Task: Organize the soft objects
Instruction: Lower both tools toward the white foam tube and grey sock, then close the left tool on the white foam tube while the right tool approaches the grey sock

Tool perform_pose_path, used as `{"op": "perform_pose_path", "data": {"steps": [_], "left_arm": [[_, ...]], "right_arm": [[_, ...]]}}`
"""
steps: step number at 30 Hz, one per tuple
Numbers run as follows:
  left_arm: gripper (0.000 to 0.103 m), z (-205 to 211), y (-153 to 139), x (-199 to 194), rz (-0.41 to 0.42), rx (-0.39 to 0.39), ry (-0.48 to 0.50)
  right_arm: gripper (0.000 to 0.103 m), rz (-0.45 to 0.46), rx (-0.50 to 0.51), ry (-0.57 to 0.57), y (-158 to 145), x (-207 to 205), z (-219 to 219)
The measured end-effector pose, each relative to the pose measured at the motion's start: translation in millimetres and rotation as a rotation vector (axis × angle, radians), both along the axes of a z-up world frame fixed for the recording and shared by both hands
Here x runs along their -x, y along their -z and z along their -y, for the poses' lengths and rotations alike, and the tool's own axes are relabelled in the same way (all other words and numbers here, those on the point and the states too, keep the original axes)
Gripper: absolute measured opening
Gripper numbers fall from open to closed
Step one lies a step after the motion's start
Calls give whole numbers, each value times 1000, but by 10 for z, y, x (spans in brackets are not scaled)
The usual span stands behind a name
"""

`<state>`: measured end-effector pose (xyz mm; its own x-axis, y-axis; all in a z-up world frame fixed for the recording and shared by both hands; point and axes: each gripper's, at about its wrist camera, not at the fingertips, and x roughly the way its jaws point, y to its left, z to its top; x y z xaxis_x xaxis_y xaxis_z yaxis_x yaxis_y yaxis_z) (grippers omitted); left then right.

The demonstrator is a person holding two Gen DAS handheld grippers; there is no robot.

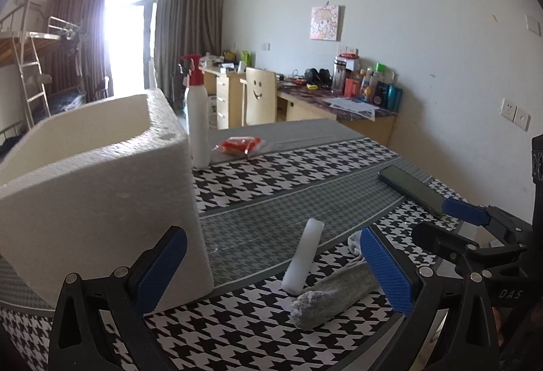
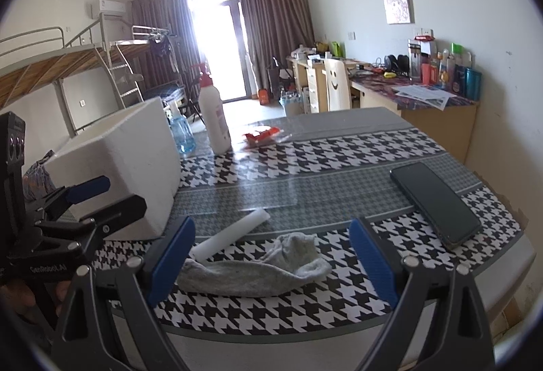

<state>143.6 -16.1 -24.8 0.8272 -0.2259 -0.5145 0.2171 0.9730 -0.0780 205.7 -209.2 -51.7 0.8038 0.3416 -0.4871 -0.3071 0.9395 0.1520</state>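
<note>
A grey sock (image 2: 251, 269) lies flat on the houndstooth table near the front edge, and its toe end (image 1: 334, 298) shows in the left wrist view. A white foam stick (image 1: 303, 257) (image 2: 234, 232) lies just behind it. A white foam box (image 1: 98, 198) (image 2: 125, 153) stands open-topped on the left. My left gripper (image 1: 281, 272) is open, between the box and the sock. My right gripper (image 2: 271, 255) is open, its blue pads on either side of the sock and above it. Each gripper also shows in the other's view: the right gripper (image 1: 451, 221) and the left gripper (image 2: 101, 191).
A black phone (image 2: 436, 204) (image 1: 412, 189) lies on the right of the table (image 2: 339, 150). A white pump bottle (image 1: 198, 113) (image 2: 213, 113), a blue spray bottle (image 2: 181, 130) and a red packet (image 1: 241, 146) (image 2: 261, 135) stand behind the box. Desks and a chair stand beyond.
</note>
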Motion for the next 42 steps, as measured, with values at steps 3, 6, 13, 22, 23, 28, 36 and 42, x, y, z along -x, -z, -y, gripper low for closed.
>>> {"op": "perform_pose_path", "data": {"steps": [3, 6, 13, 22, 23, 28, 36, 42], "left_arm": [[102, 50, 45, -39, -13, -4, 15], [102, 92, 98, -81, -34, -10, 27], [102, 154, 194, -218, -84, -21, 35], [95, 287, 320, -383, -159, -46, 68], [93, 299, 335, -411, -177, -48, 71], [86, 348, 401, -492, -215, -62, 75], [80, 352, 559, -608, -278, -65, 58], [74, 391, 630, -657, -301, -79, 74]], "right_arm": [[95, -17, 1, 6, 44, -29, 25], [95, -35, -4, 9, 76, -62, 45], [95, -69, 9, 9, 165, -152, 57], [95, -84, 20, 15, 206, -236, 140], [95, -88, 22, 13, 224, -242, 141], [95, -119, 7, -19, 286, -271, 132], [95, -143, 14, -33, 356, -307, 121], [95, -157, 31, -46, 398, -316, 85]]}}
